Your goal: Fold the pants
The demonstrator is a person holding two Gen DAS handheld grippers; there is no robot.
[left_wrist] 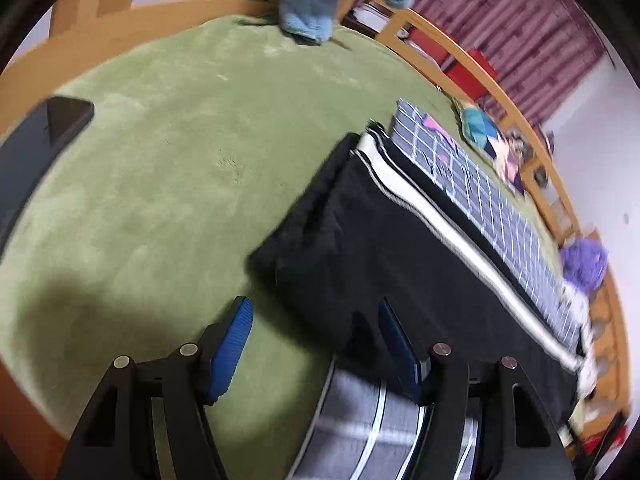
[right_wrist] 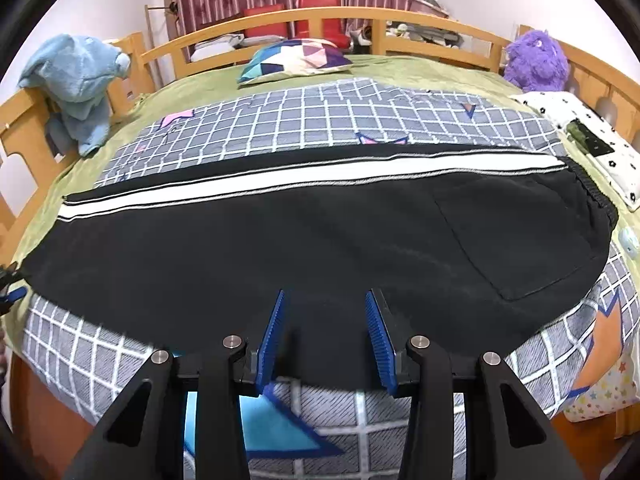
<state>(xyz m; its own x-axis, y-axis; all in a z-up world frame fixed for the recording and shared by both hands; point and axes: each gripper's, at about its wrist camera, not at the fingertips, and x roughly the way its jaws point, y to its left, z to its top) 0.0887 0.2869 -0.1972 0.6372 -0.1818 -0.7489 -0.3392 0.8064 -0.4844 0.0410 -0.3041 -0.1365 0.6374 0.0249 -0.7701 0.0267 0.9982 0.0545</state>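
Mostly green blanket (left_wrist: 160, 168) on wooden bed (right_wrist: 280, 20); black pants (right_wrist: 280, 248) flat; both grippers apart, empty.

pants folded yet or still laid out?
Folded once lengthwise, legs stacked: the black pants lie full length on the checked quilt, white side stripe on top. No crosswise fold yet.

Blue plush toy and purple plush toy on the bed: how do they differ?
The light blue plush toy hangs limp over the wooden bed rail at the left; the purple plush toy sits upright in the right corner. The blue one looks flat-piled, the purple one shaggy. Both sit at the bed's edge, clear of the black pants.
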